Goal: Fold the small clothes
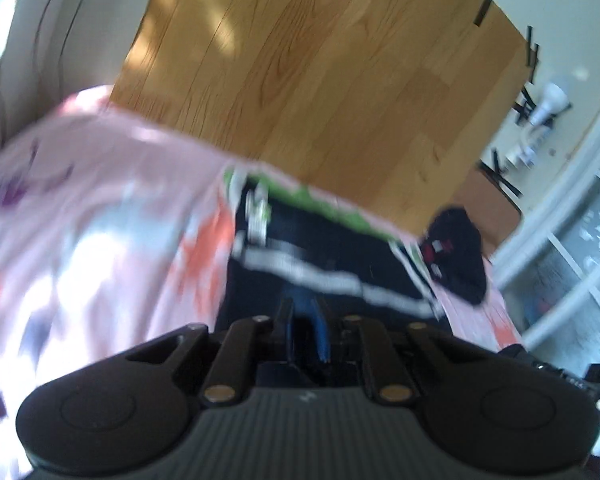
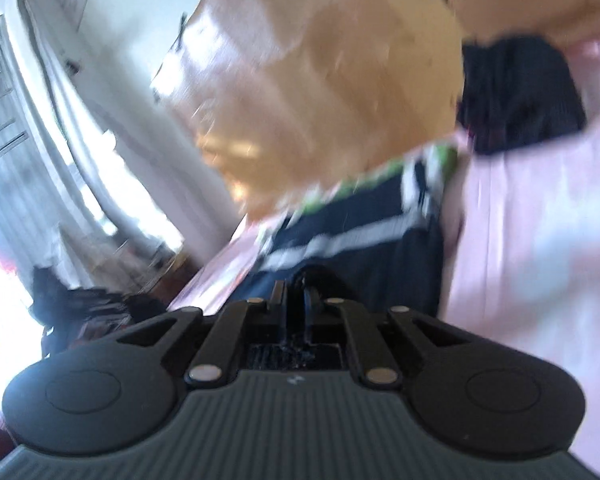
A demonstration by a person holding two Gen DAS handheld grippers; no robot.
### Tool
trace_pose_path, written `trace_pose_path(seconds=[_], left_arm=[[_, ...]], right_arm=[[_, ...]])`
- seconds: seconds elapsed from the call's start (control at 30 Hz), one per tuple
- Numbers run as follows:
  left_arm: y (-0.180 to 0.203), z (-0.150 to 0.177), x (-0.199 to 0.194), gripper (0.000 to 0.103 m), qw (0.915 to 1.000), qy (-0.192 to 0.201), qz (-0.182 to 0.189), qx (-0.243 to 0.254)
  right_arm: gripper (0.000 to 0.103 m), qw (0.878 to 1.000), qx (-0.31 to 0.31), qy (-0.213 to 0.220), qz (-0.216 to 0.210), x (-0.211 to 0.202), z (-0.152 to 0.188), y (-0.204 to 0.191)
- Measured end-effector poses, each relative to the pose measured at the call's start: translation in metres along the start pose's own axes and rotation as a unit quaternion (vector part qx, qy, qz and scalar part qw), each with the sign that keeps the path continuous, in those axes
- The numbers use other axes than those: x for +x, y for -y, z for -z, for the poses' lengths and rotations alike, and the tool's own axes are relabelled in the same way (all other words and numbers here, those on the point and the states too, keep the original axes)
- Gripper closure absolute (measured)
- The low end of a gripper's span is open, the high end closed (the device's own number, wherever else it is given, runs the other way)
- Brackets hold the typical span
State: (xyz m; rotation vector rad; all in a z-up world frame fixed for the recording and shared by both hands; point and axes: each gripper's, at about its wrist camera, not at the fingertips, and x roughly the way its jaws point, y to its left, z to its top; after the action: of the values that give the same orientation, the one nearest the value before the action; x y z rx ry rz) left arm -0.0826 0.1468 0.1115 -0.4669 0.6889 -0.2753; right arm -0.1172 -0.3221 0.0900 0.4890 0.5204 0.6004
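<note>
The navy garment with white stripes and green trim lies on a pink patterned sheet at its edge above the wooden floor; the left gripper is clenched on its near cloth. A dark bundle sits nearby. In the right wrist view, the right gripper pinches the same garment, blurred

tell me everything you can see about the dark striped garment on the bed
The striped garment is small, navy, soft-looking cloth with white bands across it and a green edge at its far end. It lies spread on the pink printed bedcover, near the edge by the wooden floor. Both the left gripper and right gripper have their jaws shut at its near edge; blur hides whether cloth is pinched.
</note>
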Motion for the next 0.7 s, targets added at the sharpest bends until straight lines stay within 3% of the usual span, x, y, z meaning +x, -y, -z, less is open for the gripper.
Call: trace_pose_path(seconds=[0.03,0.07,0.1,0.17,0.23,0.3,0.37,0.53,0.7], left_arm=[[0.004,-0.017,0.018,0.092,0.9998,0.012,-0.016,0.000],[0.005,-0.030,0.034,0.086,0.9991,0.022,-0.038,-0.001],[0.006,-0.041,0.053,0.070,0.9971,0.024,-0.072,-0.001],[0.004,-0.052,0.086,0.062,0.9917,0.008,-0.128,-0.010],[-0.003,-0.043,0.093,0.062,0.9926,-0.011,-0.120,-0.018],[-0.007,-0.028,0.091,0.038,0.9949,-0.015,-0.100,0.000],[-0.010,-0.014,0.090,0.022,0.9938,-0.013,-0.109,0.021],[-0.013,-0.007,0.109,0.022,0.9926,-0.043,-0.105,0.044],[-0.011,-0.002,0.129,0.040,0.9883,-0.078,-0.108,0.076]], right_arm=[[0.093,1.000,-0.004,0.013,0.020,0.015,-0.017,0.002],[0.093,0.999,-0.002,0.023,0.040,0.028,-0.029,0.005],[0.092,0.997,0.005,0.031,0.072,0.044,-0.042,0.011],[0.085,0.988,0.009,0.024,0.149,0.082,-0.056,0.032],[0.065,0.982,0.024,-0.004,0.186,0.100,-0.056,0.048],[0.057,0.986,0.037,0.000,0.164,0.090,-0.045,0.055],[0.048,0.988,0.026,0.014,0.154,0.074,-0.030,0.060],[0.047,0.987,0.035,-0.001,0.160,0.068,-0.016,0.069],[0.047,0.985,0.044,0.004,0.168,0.070,-0.015,0.072]])
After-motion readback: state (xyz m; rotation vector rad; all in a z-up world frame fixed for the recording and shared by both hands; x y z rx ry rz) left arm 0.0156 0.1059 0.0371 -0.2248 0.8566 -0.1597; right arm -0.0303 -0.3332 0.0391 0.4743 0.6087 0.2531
